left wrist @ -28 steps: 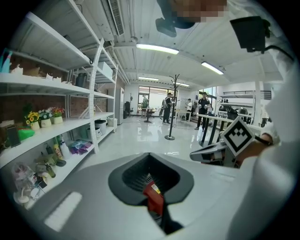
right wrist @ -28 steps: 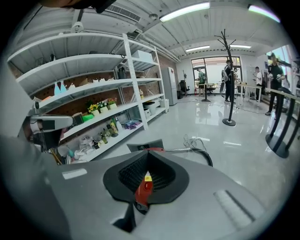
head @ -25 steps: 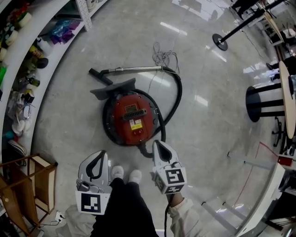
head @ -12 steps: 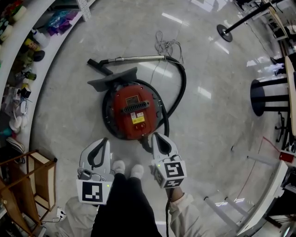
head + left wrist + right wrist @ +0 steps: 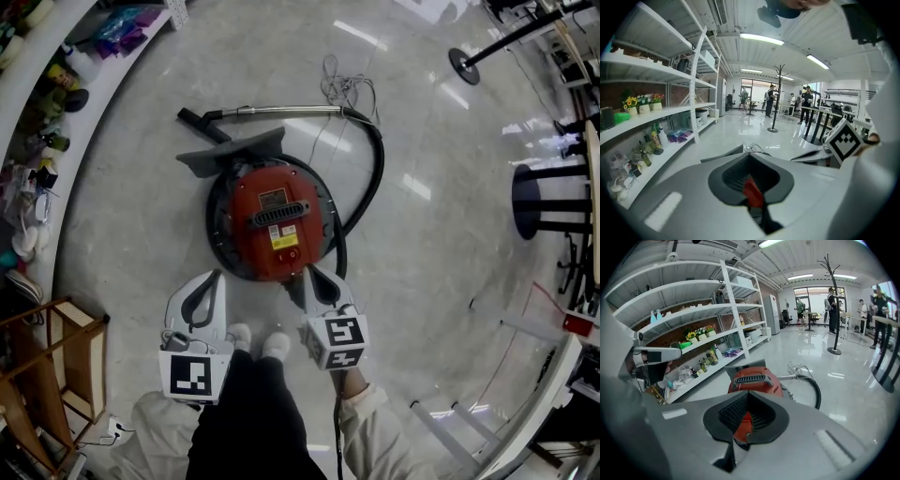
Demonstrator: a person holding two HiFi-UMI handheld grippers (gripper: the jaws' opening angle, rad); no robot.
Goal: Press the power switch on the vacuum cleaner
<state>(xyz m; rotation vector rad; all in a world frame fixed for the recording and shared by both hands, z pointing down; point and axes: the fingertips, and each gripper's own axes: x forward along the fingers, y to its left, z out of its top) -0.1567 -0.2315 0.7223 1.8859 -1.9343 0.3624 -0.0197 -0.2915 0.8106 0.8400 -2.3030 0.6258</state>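
On the pale glossy floor (image 5: 431, 281) sits a round red canister vacuum cleaner (image 5: 272, 223) — right gripper (image 5: 314, 273) at its near rim, left gripper (image 5: 213, 277) beside it — both with jaws closed, empty.

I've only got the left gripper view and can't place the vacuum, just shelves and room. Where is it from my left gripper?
Observer: The head view shows the red vacuum cleaner on the floor straight ahead. The left gripper hangs off its near left edge.
Operator: Which gripper is nearer the switch?
Observer: The right gripper. Its jaws are together and point at the near rim, close to a round red button that may be the switch.
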